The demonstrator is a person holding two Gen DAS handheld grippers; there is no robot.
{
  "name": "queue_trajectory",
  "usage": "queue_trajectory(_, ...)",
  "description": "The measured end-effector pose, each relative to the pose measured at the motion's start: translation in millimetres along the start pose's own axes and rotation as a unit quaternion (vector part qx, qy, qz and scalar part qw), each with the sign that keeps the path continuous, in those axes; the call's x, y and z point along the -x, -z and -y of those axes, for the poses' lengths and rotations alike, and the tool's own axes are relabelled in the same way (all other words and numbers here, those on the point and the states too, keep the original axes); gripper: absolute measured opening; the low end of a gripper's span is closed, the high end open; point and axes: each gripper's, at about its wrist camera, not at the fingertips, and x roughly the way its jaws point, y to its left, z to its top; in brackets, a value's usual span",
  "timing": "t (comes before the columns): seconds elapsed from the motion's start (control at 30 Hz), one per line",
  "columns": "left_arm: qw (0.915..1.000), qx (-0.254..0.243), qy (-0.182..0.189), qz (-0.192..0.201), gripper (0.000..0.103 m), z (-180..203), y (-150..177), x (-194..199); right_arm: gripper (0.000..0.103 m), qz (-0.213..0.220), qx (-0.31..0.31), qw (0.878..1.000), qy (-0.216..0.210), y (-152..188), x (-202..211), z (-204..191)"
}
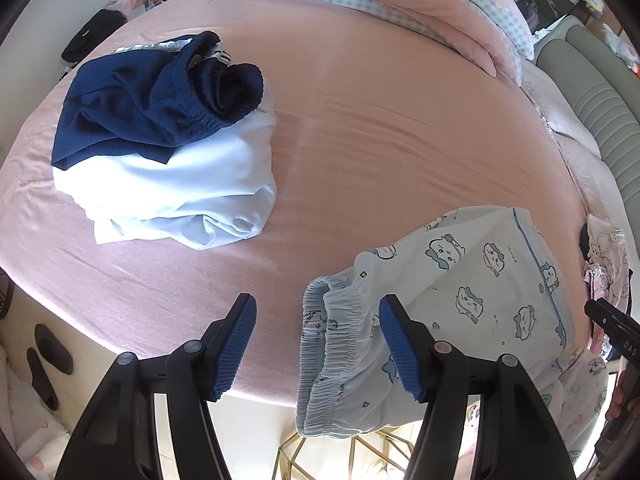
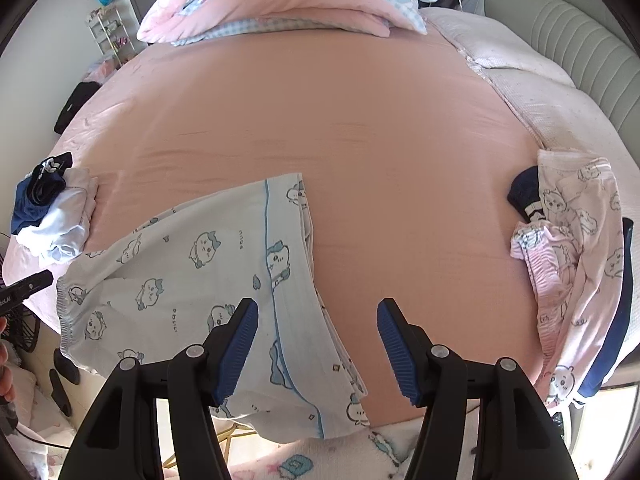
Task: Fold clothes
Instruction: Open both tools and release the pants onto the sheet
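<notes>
The big pink bed holds all the clothes. The pale blue cartoon shorts lie flat at the near edge of the bed, in the lower right of the left wrist view and the lower left of the right wrist view. Their stretchy waistband hangs a little over the edge.

The left gripper is open. Its blue pads stand apart and press on nothing. The waistband sits below, between them.

The right gripper is open too, with a wide gap. One side of the shorts shows under its left pad, but nothing is pinched.

In the upper left of the left wrist view sits a pile: a dark blue garment on top of a folded white garment.

At the right side of the right wrist view lies a heap of pink cartoon pajamas with something dark blue under them.

At the top of both views rests a folded pink and checked quilt.
</notes>
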Motion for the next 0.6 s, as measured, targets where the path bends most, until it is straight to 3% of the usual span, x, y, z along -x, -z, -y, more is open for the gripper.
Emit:
queue_trajectory(0.27, 0.9994, -0.022, -0.013, -0.025, 0.066, 7.3, -19.0, -29.3, 0.062, -0.026, -0.03, 0.999, -0.003, 21.4, -10.0, 16.0)
queue_trajectory(0.6, 0.9966, 0.022, 0.034, -0.072, 0.066, 3.8, -24.7, -70.1, 0.062, -0.053, -0.024, 0.998, -0.012, 29.4, -30.8, 14.4)
